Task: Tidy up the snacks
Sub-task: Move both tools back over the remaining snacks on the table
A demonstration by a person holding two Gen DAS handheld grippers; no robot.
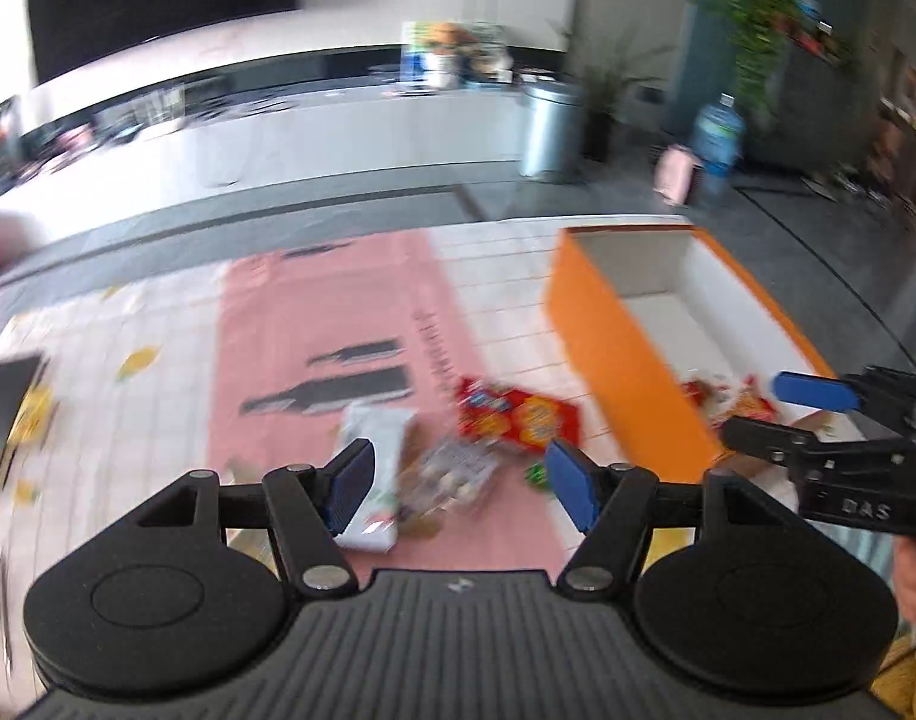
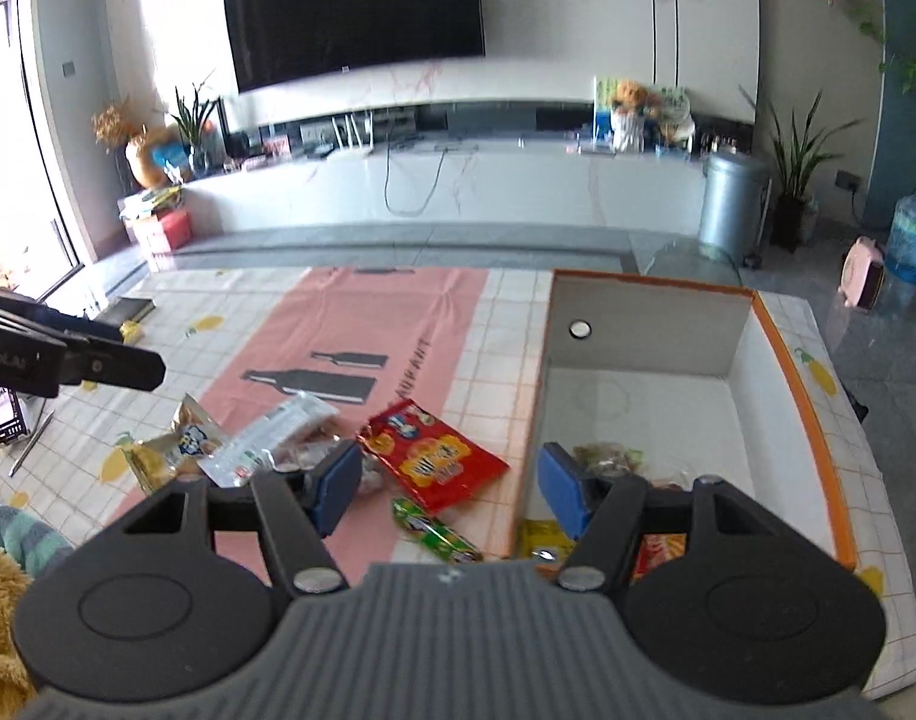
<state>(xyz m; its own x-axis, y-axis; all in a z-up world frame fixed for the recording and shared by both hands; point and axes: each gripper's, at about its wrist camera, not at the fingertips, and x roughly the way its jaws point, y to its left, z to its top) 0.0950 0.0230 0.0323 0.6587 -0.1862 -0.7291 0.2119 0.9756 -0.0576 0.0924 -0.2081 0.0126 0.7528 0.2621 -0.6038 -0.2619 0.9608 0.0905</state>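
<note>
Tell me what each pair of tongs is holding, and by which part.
Nothing is held. The left tongs and the right tongs both stand open and empty above the loose snack packets.

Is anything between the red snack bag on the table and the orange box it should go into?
Only the box's own near side wall. The red snack bag lies on the tablecloth just left of the orange box, with bare cloth between them. The bag must be lifted over that wall. Both claws hang open and empty.

Left claw [image 1: 458,483] gapes wide, empty — tipped downward. Right claw [image 2: 449,489] is parted too, gripping nothing.
</note>
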